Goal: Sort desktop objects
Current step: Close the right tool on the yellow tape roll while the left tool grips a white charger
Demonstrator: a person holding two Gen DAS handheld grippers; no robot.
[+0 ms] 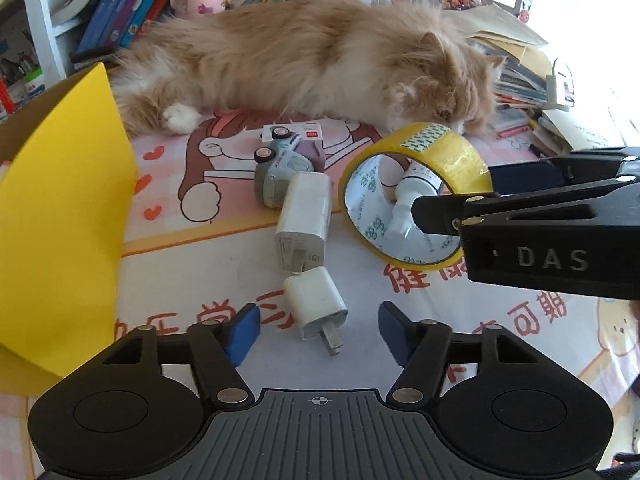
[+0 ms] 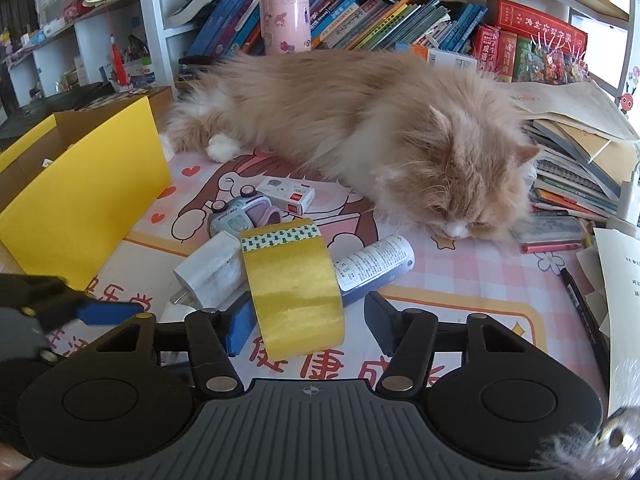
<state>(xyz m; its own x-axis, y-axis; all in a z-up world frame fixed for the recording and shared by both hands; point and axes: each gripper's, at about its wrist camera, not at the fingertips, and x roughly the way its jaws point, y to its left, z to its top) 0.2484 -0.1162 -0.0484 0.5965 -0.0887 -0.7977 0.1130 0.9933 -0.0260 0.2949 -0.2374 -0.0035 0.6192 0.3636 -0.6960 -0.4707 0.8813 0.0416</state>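
Right hand-held gripper (image 2: pixel 306 326) wide around upright tape roll (image 2: pixel 294 288), left hand-held gripper (image 1: pixel 318 330) wide over charger (image 1: pixel 316 306).

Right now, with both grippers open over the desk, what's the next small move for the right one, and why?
Probably close the right gripper on the tape roll. The roll stands on edge between its open blue pads, one pad inside the ring in the left wrist view. The left gripper hangs open over the small charger, gripping nothing. The cat lies just behind, so move gently.
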